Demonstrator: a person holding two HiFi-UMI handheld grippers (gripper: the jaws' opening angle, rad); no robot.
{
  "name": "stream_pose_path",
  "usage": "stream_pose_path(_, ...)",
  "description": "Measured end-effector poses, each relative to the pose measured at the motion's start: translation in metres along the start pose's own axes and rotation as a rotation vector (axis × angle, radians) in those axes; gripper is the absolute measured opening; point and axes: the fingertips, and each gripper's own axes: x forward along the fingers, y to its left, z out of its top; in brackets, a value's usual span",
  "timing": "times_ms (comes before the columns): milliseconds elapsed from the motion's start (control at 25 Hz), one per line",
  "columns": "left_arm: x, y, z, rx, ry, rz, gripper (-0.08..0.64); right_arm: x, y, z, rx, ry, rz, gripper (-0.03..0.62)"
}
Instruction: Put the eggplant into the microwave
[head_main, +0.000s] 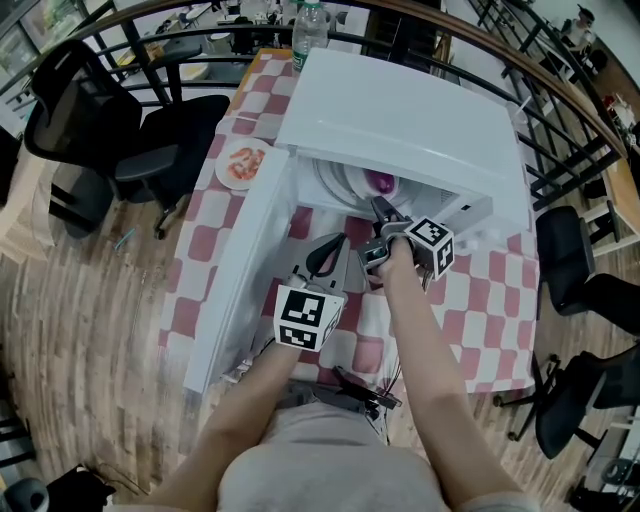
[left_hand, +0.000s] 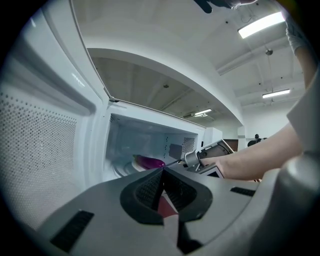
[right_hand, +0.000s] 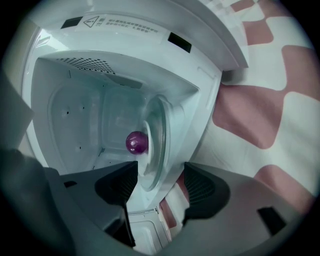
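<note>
The purple eggplant (head_main: 381, 183) (right_hand: 136, 142) (left_hand: 149, 161) lies inside the white microwave (head_main: 400, 120) on its glass turntable (right_hand: 157, 145). Nothing is touching it. My right gripper (head_main: 385, 214) (right_hand: 160, 185) is at the oven's mouth, just short of the eggplant. It is open and nothing is between its pads. From the left gripper view it shows beside the oven opening, right gripper (left_hand: 200, 157). My left gripper (head_main: 330, 256) (left_hand: 162, 187) hangs lower, in front of the open door (head_main: 245, 270). Its pads are pressed together and hold nothing.
The microwave stands on a red-and-white checkered tablecloth (head_main: 480, 320), its door swung out to the left. Behind the door lies a plate of food (head_main: 243, 163), and a water bottle (head_main: 309, 30) stands at the far edge. Black chairs (head_main: 120, 130) and a curved railing surround the table.
</note>
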Motion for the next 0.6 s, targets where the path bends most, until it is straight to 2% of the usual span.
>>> stream_pose_path(240, -0.007, -0.005, 0.001, 0.013, 0.008, -0.009, 0.005, -0.012, 0.013, -0.010, -0.025, 0.018, 0.046, 0.295)
stream_pose_path(480, -0.017, -0.009, 0.004, -0.029, 0.007, -0.034, 0.005, -0.032, 0.014, -0.024, -0.069, 0.026, 0.083, 0.291)
stream_pose_path(520, -0.018, -0.010, 0.004, -0.033, 0.008, -0.044, 0.005, -0.036, 0.015, -0.026, -0.097, 0.019, 0.087, 0.262)
stream_pose_path(600, -0.021, -0.014, 0.005, -0.035, 0.004, -0.064, 0.005, -0.045, 0.019, -0.028, -0.178, -0.004, 0.097, 0.119)
